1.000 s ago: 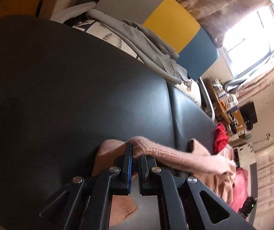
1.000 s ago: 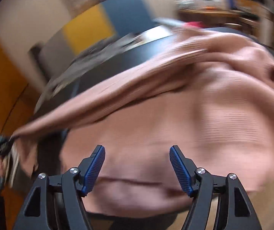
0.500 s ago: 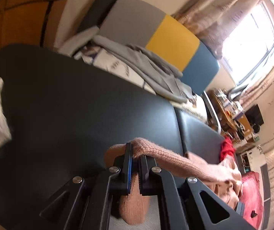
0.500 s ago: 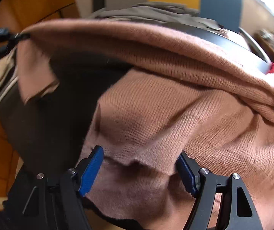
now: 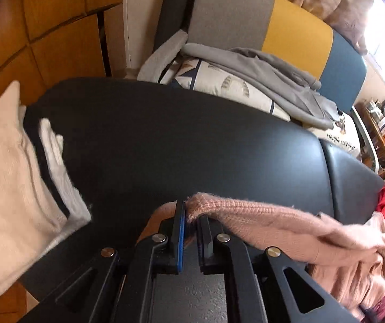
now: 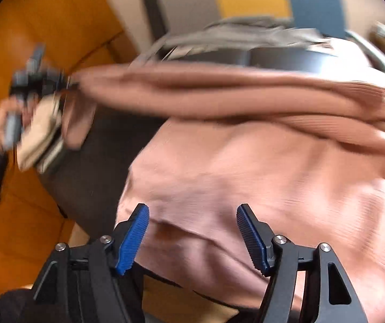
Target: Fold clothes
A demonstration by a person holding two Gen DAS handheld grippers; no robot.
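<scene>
Pink sweater [image 5: 259, 215], far end motion-blurred

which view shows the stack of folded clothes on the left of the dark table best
The left wrist view: the folded stack lies sharp at the dark table edge, cream and white layers distinct. In the right wrist view the folded stack is small, motion-blurred and partly hidden behind the left gripper pulling the pink sweater.
</scene>
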